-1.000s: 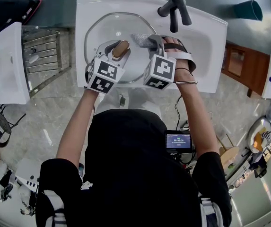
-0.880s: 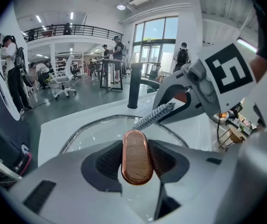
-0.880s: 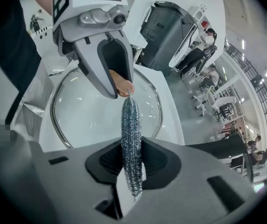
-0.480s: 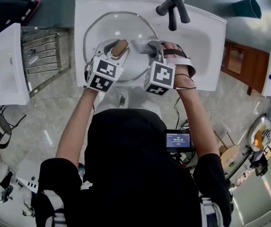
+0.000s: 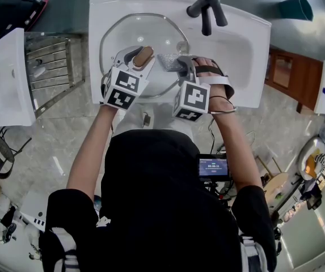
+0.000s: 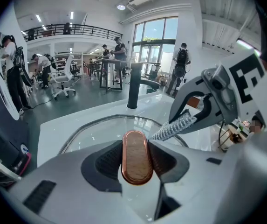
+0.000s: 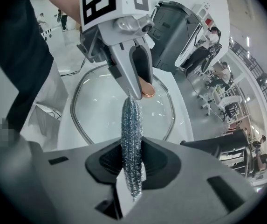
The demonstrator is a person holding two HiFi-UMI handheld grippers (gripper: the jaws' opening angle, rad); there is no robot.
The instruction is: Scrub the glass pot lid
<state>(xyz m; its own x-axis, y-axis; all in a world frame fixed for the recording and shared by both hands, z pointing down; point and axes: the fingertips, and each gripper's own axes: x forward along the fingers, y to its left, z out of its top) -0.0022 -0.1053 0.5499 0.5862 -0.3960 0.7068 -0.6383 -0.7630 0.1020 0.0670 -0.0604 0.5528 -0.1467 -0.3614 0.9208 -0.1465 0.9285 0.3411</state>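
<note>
At the basin: my left gripper (image 5: 136,59) is clamped on the copper-rimmed wooden knob (image 6: 136,157) of the glass pot lid (image 5: 145,32), jaws a moderate width apart with the pads pressed to the knob's two sides. The lid lies across the bowl of a white washbasin (image 5: 243,47), its metal rim filling most of the hollow. My right gripper (image 5: 180,63) pinches a flat wad of steel wool (image 7: 131,136) in narrow jaws. The wad's free end reaches out over the right part of the glass, close beside the knob; whether it touches the glass I cannot tell.

A black tap (image 5: 207,10) stands at the basin's far edge, its spout pointing back toward me. To the left of the basin are a metal rack (image 5: 51,61) and a second white fixture (image 5: 3,78); to the right, a wooden cabinet (image 5: 287,75). The floor (image 5: 54,146) is grey, glossy stone.

Beyond the basin, the left gripper view opens on a large bright hall with tall windows (image 6: 154,45), a railed mezzanine (image 6: 68,31), ceiling lights, office chairs and several people standing.
</note>
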